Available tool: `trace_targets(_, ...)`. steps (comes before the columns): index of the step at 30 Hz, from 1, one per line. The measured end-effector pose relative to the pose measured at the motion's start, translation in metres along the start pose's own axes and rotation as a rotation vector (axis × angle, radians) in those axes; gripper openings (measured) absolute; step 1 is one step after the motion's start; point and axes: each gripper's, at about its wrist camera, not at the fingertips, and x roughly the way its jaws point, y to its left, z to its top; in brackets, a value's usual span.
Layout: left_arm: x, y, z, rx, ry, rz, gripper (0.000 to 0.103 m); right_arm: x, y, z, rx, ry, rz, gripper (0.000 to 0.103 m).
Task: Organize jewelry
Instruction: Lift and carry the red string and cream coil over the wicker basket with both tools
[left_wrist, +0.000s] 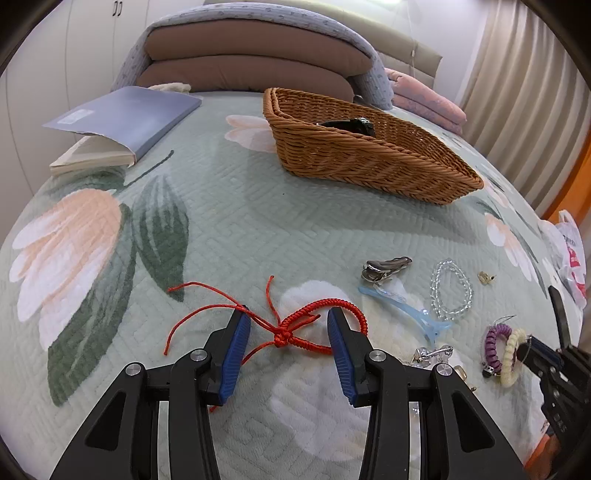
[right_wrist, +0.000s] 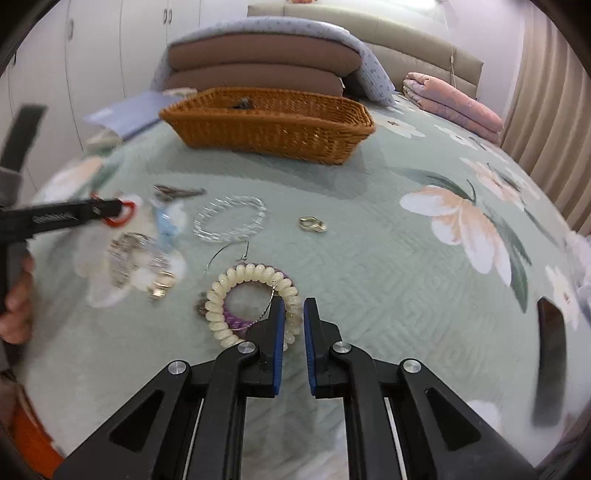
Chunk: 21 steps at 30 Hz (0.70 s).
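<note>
Left tool (left_wrist: 288, 325): spread wide, straddling the knot of the red cord bracelet (left_wrist: 317, 325), which lies flat on the bed (left_wrist: 240, 221), well in front of the basket (left_wrist: 369, 158).
Right tool (right_wrist: 294, 314): nearly closed, a narrow gap left, its left pad touching the cream coil band (right_wrist: 251, 295); nothing clamped (as far as I can see).
Cream coil band: overlaps a purple coil band (right_wrist: 236, 320), also in front of the basket.
Clear bead bracelet (left_wrist: 451, 290): between bands and basket.
Basket: holds something dark (left_wrist: 351, 125).
</note>
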Motion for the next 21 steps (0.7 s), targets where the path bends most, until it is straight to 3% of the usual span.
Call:
trace_targets(5, 0.0, -0.001, -0.001, 0.006, -0.003, 0.0, 0.045, -0.021, -0.019, 0.005, 0.08, -0.108, 0.119, 0.01)
trace_targets(9, -0.001, -0.002, -0.001, 0.009, -0.006, -0.002, 0.045, -0.033, -0.019, 0.008, 0.091, -0.162, 0.127, 0.01)
trace_targets(12, -0.001, -0.003, -0.002, 0.013, -0.006, -0.004, 0.044, -0.023, -0.019, 0.005, 0.079, -0.117, 0.087, 0.01)
trace_targets(17, -0.001, -0.004, -0.003, 0.019, -0.006, 0.002, 0.043, -0.001, -0.031, -0.008, 0.13, -0.024, 0.152, 0.016)
trace_targets(19, -0.001, -0.006, -0.003, 0.027, -0.007, 0.012, 0.043, 0.002, -0.03, -0.01, 0.122, -0.017, 0.128, 0.027)
trace_targets(21, -0.001, -0.007, -0.003, 0.035, -0.007, 0.017, 0.042, 0.008, -0.027, -0.01, 0.114, 0.001, 0.116, 0.027)
